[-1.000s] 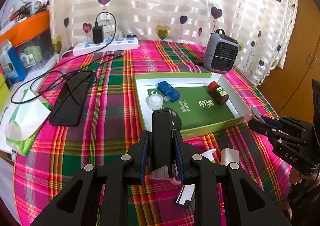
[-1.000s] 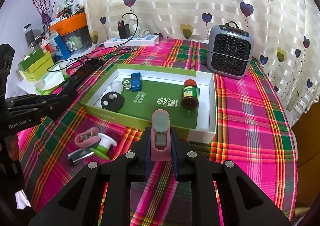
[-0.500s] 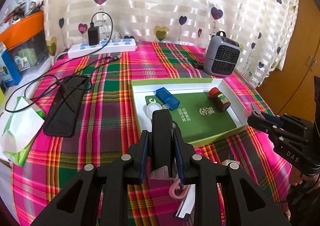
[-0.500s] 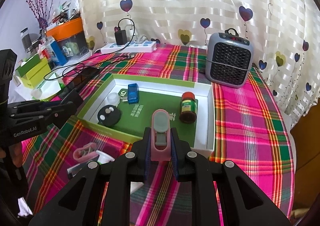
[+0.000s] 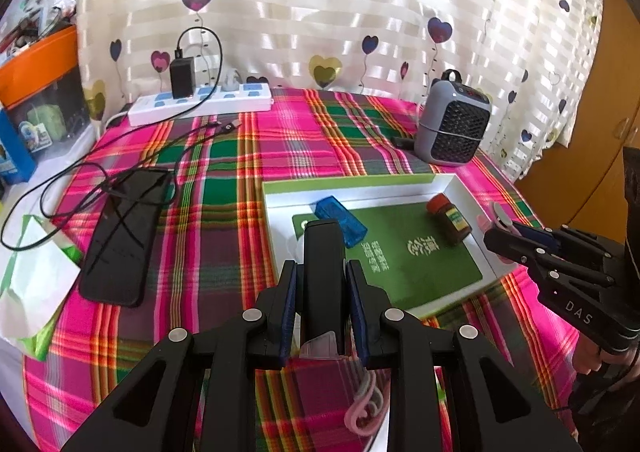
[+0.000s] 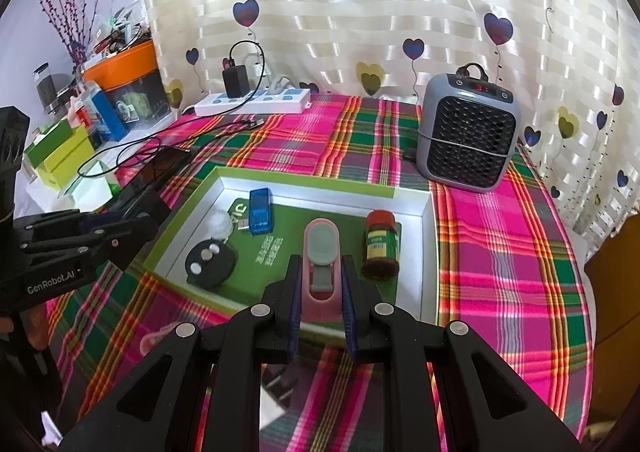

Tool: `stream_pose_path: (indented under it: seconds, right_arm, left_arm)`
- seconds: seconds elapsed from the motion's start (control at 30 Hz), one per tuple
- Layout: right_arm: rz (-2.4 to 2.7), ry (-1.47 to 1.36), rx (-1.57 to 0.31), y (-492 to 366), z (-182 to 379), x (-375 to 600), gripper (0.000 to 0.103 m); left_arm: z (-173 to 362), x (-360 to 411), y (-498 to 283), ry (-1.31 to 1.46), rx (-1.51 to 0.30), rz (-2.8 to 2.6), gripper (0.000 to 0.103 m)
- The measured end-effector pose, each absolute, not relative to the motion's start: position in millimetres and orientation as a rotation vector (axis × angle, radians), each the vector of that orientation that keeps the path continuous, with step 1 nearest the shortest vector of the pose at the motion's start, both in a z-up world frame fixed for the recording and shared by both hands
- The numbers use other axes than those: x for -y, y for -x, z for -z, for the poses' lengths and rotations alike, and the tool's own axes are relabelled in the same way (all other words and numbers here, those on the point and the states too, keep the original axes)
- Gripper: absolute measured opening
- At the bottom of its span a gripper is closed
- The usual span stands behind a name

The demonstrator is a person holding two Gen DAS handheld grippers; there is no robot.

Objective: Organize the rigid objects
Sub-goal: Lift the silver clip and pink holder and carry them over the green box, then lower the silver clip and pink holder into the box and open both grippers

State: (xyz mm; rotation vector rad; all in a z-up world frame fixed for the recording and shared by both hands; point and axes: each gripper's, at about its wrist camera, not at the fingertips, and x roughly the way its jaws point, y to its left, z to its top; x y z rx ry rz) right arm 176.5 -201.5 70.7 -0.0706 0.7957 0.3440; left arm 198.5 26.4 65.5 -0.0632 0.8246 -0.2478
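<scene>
Clamping a black bar-shaped object (image 5: 322, 272) upright between the pads of the left gripper (image 5: 322, 292), above the near edge of the green-rimmed white tray (image 5: 460, 183) on the plaid tablecloth (image 5: 224, 180). Pinching a pink clip with a grey tab (image 6: 321, 264) in the fully closed right gripper (image 6: 321, 292), above the tray's near side. Lying inside the tray: blue USB device (image 6: 261, 210), red-capped brown bottle (image 6: 381, 248), round black disc (image 6: 210, 262). Standing beyond the tray, grey heater (image 6: 466, 132).
</scene>
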Motion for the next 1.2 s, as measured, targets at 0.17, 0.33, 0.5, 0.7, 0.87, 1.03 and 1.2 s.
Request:
stream_pose_path:
  seconds: [0.17,0.33,0.5,0.7,0.87,1.03,1.2]
  right_arm:
    - [-0.348,0.068,-0.811,-189.6,-66.6,198.3,0.018]
    - [-0.346,0.054,-0.83,-204.8,-59.5,195.4,0.018]
    - [-0.344,0.041,-0.855,-220.5,-52.0,192.8,0.018]
    - [-0.345,0.034,-0.885,-236.6,-40.9,188.6,0.018]
    - [-0.345,0.029,-0.908,-245.8,-32.0,188.0,0.018]
    - [-0.345,0.033,-0.92,-252.7,-27.9,186.2,0.018]
    - [-0.347,0.034,-0.927,-257.3,-24.9,185.1,0.018]
  left_arm:
    - [-62.7,-23.8,-216.1,0.054,-0.837,0.248,0.023]
    - [-57.2,-20.0,-229.7,0.039,-0.849,0.247,0.023]
    - [-50.0,-17.9,-242.9,0.034,-0.869,0.247,0.023]
    - [-43.3,-18.9,-255.4,0.042,-0.884,0.236,0.023]
    - [-39.6,-18.5,-262.5,0.037,-0.896,0.233,0.023]
    - [-35.0,-16.2,-269.1,0.034,-0.907,0.238,0.023]
    - [-29.7,-15.2,-273.9,0.027,-0.915,0.239,0.023]
